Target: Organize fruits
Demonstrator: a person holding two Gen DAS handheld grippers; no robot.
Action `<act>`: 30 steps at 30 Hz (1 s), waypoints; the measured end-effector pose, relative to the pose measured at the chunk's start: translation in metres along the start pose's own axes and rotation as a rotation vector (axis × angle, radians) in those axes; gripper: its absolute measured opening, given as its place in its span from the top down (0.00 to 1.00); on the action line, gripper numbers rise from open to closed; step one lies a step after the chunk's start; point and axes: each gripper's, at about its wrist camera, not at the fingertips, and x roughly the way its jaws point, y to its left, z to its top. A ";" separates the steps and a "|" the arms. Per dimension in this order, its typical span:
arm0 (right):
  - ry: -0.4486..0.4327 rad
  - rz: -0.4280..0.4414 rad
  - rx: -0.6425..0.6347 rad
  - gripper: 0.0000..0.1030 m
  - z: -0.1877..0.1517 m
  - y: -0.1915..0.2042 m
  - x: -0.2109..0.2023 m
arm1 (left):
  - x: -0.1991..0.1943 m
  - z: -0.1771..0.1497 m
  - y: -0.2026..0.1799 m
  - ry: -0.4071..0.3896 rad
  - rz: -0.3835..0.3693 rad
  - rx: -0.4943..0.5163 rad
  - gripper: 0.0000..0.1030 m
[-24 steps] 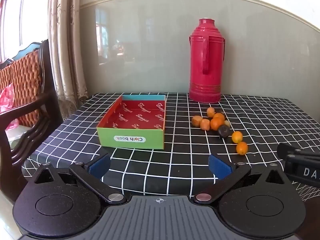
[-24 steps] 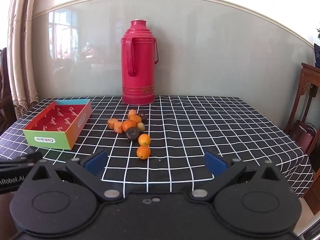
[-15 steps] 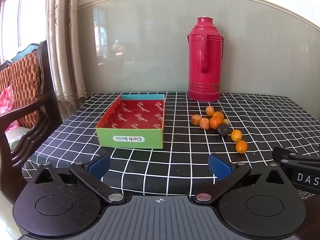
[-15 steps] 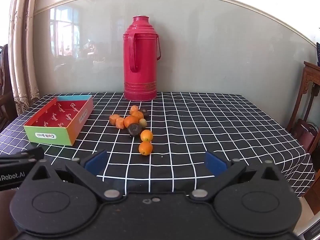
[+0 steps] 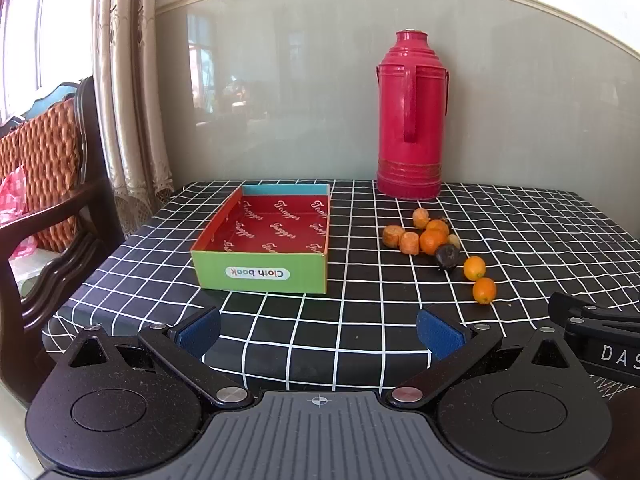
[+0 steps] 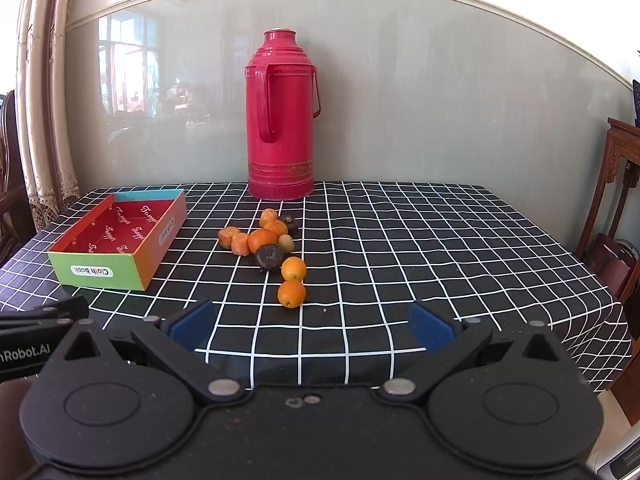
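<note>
Hovering at counter (image 5: 360, 320) edge: left gripper (image 5: 319, 330) and right gripper (image 6: 311, 327), jaws apart, nothing held. Fruits (image 6: 266, 246) clustered beside box (image 5: 264, 276), flask (image 6: 280, 116) behind.

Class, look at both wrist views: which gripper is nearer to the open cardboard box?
Left. The left gripper faces the box almost straight ahead; the right gripper sits farther right, with the box off to its left.
</note>
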 end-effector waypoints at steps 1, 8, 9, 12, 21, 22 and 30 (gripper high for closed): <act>-0.001 0.000 -0.002 0.06 0.000 0.000 0.000 | 0.000 0.000 0.000 0.001 0.000 0.000 0.00; 0.004 0.003 -0.005 0.06 0.000 0.001 0.000 | 0.000 0.000 0.000 0.005 0.001 0.000 0.00; 0.006 0.004 -0.004 0.06 -0.001 0.001 0.000 | 0.000 0.001 0.000 0.005 0.003 0.000 0.00; 0.007 0.002 -0.001 0.06 -0.001 0.000 0.001 | 0.000 0.001 0.001 0.006 0.004 -0.002 0.00; 0.009 0.004 0.002 0.06 -0.002 -0.001 0.002 | 0.001 0.001 0.000 0.008 0.002 -0.004 0.00; 0.008 0.004 0.002 0.06 -0.002 0.000 0.002 | 0.001 0.001 0.000 0.009 0.003 -0.005 0.00; 0.009 0.003 0.003 0.06 -0.002 0.000 0.002 | 0.001 0.001 -0.001 0.008 0.003 -0.004 0.00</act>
